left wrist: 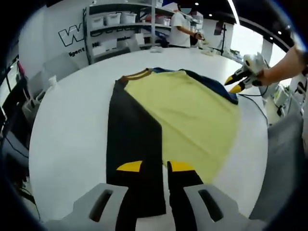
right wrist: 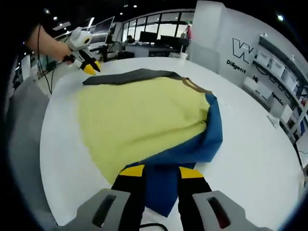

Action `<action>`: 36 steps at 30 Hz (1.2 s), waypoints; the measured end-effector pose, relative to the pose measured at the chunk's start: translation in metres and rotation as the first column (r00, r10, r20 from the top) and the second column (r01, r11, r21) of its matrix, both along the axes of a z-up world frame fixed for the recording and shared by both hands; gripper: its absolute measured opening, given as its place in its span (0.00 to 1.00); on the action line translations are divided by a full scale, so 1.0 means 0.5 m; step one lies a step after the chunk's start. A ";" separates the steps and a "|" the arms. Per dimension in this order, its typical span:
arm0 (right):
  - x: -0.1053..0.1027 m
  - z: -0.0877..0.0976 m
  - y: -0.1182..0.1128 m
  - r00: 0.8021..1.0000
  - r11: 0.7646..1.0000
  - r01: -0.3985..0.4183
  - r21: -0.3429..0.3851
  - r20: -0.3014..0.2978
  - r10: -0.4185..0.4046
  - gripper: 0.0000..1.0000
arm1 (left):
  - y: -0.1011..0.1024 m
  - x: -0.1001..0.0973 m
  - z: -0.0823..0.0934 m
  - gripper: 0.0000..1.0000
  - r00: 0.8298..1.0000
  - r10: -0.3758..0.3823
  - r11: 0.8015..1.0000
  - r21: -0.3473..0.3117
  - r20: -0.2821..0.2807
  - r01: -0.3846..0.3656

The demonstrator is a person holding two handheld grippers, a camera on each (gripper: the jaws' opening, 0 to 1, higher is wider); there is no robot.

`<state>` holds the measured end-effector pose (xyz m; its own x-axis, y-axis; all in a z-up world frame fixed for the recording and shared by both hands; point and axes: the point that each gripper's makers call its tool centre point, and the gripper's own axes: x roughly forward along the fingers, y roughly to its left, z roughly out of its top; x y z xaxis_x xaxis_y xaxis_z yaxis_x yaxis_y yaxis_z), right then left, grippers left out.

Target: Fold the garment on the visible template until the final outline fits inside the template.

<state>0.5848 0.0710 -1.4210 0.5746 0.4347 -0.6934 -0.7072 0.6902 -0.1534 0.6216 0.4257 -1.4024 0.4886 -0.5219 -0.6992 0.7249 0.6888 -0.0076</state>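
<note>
A garment with a pale yellow body [left wrist: 187, 110] lies flat on the round white table [left wrist: 67, 125]. It has a black sleeve side [left wrist: 132, 139] and a blue side [right wrist: 204, 139]. My left gripper [left wrist: 155, 167] is low over the black cloth, which runs between its yellow-tipped jaws; they stand apart. My right gripper [right wrist: 162, 171] straddles the blue cloth [right wrist: 161, 187] the same way, jaws apart. In the left gripper view the right gripper [left wrist: 237, 83] is held by a hand at the blue edge far right. The left gripper [right wrist: 89, 67] is at the dark sleeve end in the right gripper view.
Shelves with white bins [left wrist: 120, 21] and a standing person [left wrist: 180, 29] are behind the table. A thin cable [left wrist: 255, 101] trails over the table's right edge. Grey clothing [right wrist: 24, 139] is close by the table. Desks with monitors [right wrist: 144, 41] are at the back.
</note>
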 end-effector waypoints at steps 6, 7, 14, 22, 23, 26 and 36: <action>-0.067 -0.015 -0.005 0.998 0.998 -0.055 -0.027 -0.019 0.055 0.15 | -0.034 -0.079 -0.017 0.21 0.991 -0.132 0.991 0.036 0.010 0.132; -0.078 -0.021 -0.008 0.998 0.997 -0.066 -0.039 -0.028 0.065 0.14 | -0.037 -0.088 -0.021 0.21 0.989 -0.146 0.988 0.041 0.006 0.146; -0.104 -0.038 -0.018 0.995 0.994 -0.089 -0.061 -0.057 0.086 0.08 | -0.047 -0.134 -0.050 0.20 0.975 -0.223 0.970 0.093 -0.015 0.223; -0.107 -0.048 -0.024 0.993 0.990 -0.109 -0.089 -0.058 0.104 0.03 | -0.050 -0.140 -0.069 0.18 0.962 -0.272 0.951 0.148 -0.025 0.273; -0.106 -0.047 -0.023 0.993 0.990 -0.110 -0.088 -0.060 0.105 0.03 | -0.050 -0.140 -0.071 0.18 0.961 -0.275 0.949 0.151 -0.027 0.275; -0.105 -0.050 -0.022 0.991 0.987 -0.125 -0.096 -0.060 0.120 0.02 | -0.051 -0.138 -0.076 0.17 0.958 -0.286 0.944 0.162 -0.030 0.287; -0.092 -0.050 -0.027 0.990 0.984 -0.137 -0.114 -0.060 0.130 0.00 | -0.057 -0.140 -0.085 0.02 0.948 -0.313 0.932 0.174 -0.050 0.317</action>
<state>0.5389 0.0575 -1.4461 0.4787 0.4186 -0.7718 -0.8009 0.5684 -0.1884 0.5515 0.3970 -1.4448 0.3039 -0.5129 -0.8028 0.9059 0.4164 0.0768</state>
